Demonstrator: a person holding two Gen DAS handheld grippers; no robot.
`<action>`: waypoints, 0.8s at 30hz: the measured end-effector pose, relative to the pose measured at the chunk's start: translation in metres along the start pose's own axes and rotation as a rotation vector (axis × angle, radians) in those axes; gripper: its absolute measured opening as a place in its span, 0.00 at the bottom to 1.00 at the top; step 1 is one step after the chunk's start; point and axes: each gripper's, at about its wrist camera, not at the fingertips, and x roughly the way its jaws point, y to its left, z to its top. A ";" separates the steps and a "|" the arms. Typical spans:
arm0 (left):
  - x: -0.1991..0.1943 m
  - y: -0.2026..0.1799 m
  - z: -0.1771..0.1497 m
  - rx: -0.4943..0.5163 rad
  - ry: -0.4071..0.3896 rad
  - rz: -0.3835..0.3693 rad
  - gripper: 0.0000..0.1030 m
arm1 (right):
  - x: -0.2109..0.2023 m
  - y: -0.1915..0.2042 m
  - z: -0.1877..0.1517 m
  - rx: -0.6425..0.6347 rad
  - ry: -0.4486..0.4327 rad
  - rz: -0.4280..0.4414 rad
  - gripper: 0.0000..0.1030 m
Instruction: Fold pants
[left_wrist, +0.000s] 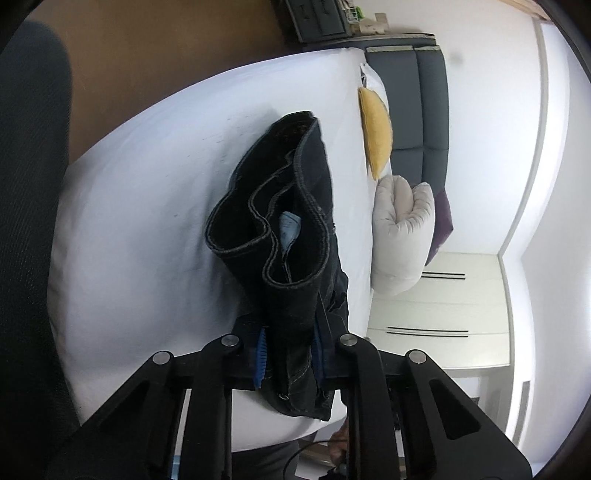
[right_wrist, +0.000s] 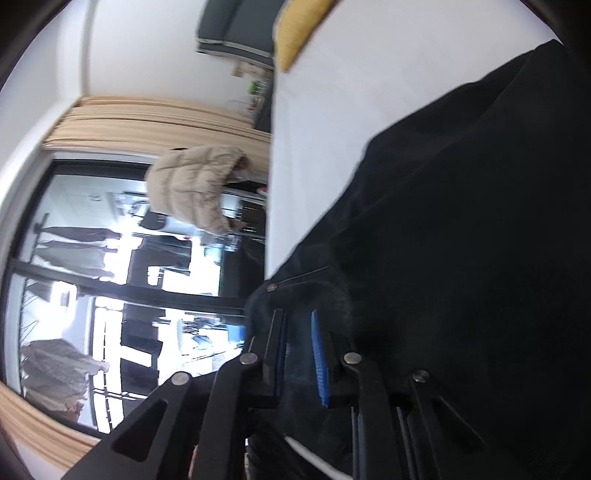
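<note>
Both grippers are holding dark pants (left_wrist: 291, 206) above a white bed (left_wrist: 147, 206). The left gripper (left_wrist: 290, 354) is clamping a bunched edge between its blue pads, with the loose cloth hanging away from it in thick folds; hems and stitched seams are showing at the far end. The right gripper (right_wrist: 299, 354) is also biting on dark cloth, its jaws standing close together with fabric between them, and the rest of the pants (right_wrist: 461, 221) is filling the right side of that view. Judging by the doubled layers, the folding is partly done: the garment appears gathered into a compact bundle, but it is lifted rather than lying flat, so laying it down and squaring the last fold appear to be left. How many folds are already made cannot be told. On the far side of the bed, a yellow cushion (left_wrist: 375, 133) and a pale rolled pillow (left_wrist: 400, 232) are lying near the dark headboard (left_wrist: 428, 107), well apart from the pants. A beige jacket (right_wrist: 195, 188) is hanging by the window (right_wrist: 110, 277). Nothing is blocking the near bed surface.
</note>
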 end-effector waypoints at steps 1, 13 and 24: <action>0.000 -0.003 -0.001 0.018 -0.001 0.006 0.16 | 0.005 -0.001 0.004 0.005 0.020 -0.013 0.15; 0.009 -0.105 -0.013 0.398 -0.024 0.089 0.16 | 0.056 -0.027 0.011 0.016 0.233 -0.217 0.00; 0.092 -0.223 -0.100 0.903 0.094 0.148 0.16 | 0.013 -0.015 0.017 -0.025 0.111 -0.116 0.63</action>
